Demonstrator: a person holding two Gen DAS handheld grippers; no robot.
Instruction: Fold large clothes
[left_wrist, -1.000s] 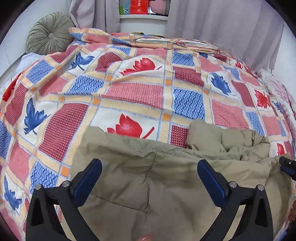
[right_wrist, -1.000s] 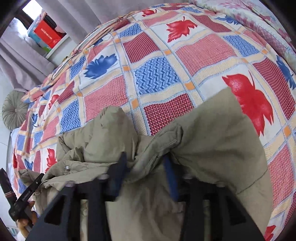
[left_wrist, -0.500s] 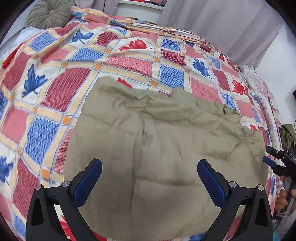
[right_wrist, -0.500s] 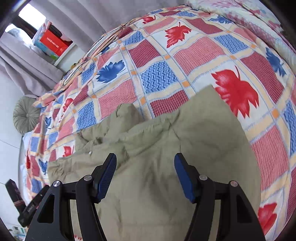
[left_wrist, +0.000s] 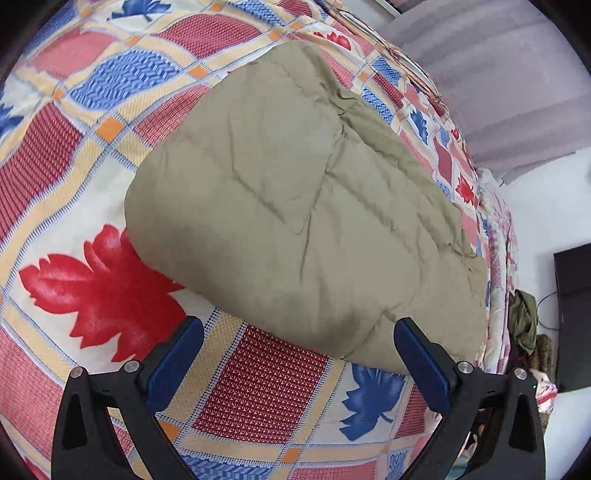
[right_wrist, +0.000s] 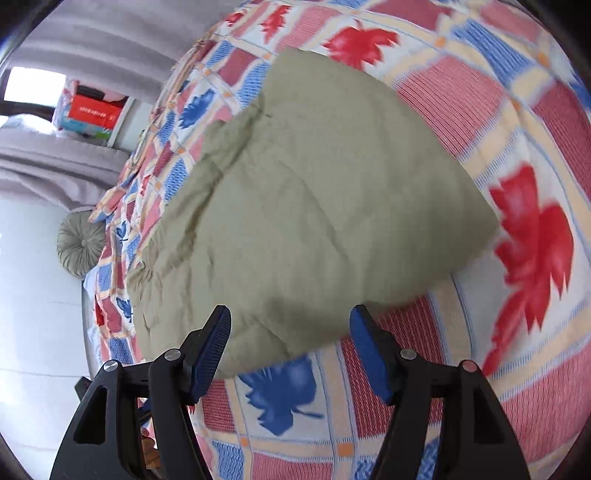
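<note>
My left claw (left_wrist: 295, 354) and right claw (right_wrist: 290, 343) both hang apart, nothing between the pads. Just past them the khaki padded jacket (left_wrist: 306, 206) lies folded into a compact block on the patchwork quilt (left_wrist: 88, 288). Fold looks done; maybe one more tidy-up or put-away left. Beyond: round cushion (right_wrist: 79, 245), grey curtains (left_wrist: 498, 81), shelf with red box (right_wrist: 94, 110).

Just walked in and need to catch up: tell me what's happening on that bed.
A person with a two-finger gripper in each hand is folding a khaki padded jacket on a bed covered by a leaf-patterned patchwork quilt. The jacket lies as a folded bundle on the quilt. Both the left gripper and right gripper are open and hold nothing, with the near edge of the jacket just ahead of their fingers.
</note>
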